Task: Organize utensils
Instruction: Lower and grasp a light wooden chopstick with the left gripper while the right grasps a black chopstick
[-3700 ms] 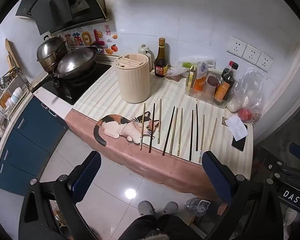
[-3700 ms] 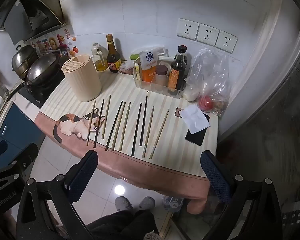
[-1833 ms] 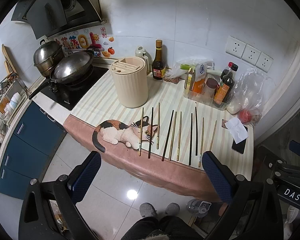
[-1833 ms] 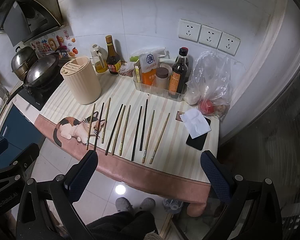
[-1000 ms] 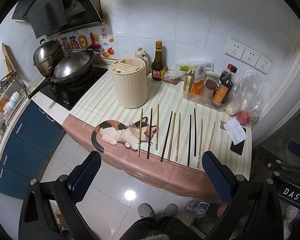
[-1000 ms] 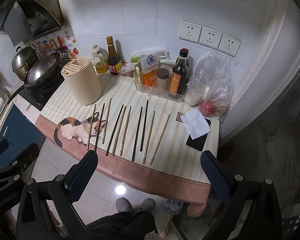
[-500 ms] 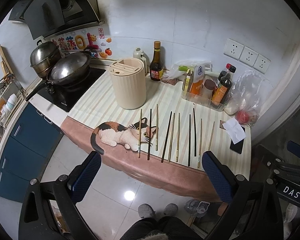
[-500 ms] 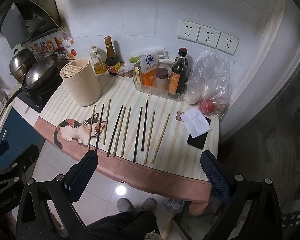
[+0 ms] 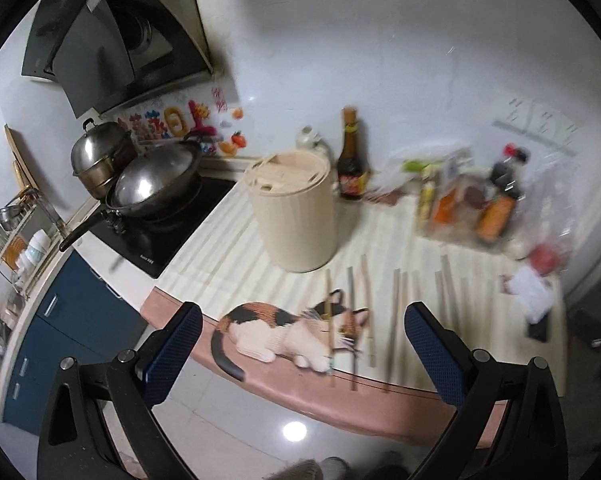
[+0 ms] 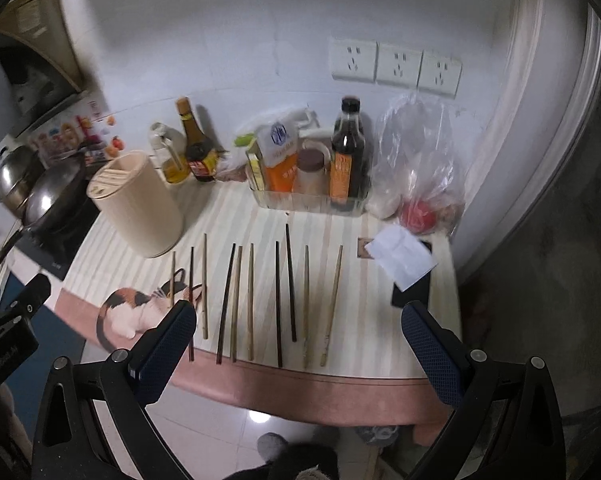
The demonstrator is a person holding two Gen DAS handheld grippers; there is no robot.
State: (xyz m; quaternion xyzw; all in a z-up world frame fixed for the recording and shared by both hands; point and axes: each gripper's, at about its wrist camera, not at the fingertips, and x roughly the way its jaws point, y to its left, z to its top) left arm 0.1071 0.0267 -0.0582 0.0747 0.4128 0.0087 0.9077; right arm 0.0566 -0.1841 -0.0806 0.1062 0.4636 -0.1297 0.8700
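Several chopsticks (image 10: 250, 300), some pale wood and some dark, lie side by side on the striped counter mat (image 10: 356, 280); they also show blurred in the left wrist view (image 9: 396, 312). A beige cylindrical utensil holder (image 10: 138, 206) with a slotted lid stands at the back left; it also shows in the left wrist view (image 9: 296, 210). My left gripper (image 9: 300, 356) is open and empty, in front of the counter's edge near the cat picture (image 9: 288, 330). My right gripper (image 10: 296, 352) is open and empty, just before the chopsticks' near ends.
Sauce bottles (image 10: 348, 156) and packets stand in a clear tray by the wall. A plastic bag (image 10: 420, 168), a white paper (image 10: 402, 256) and a phone lie at the right. A wok (image 9: 152, 184) and pot sit on the stove at the left.
Both grippers have moved forward toward the counter, so the chopsticks and the holder look larger. The left view is blurred by the motion. Both stay open.
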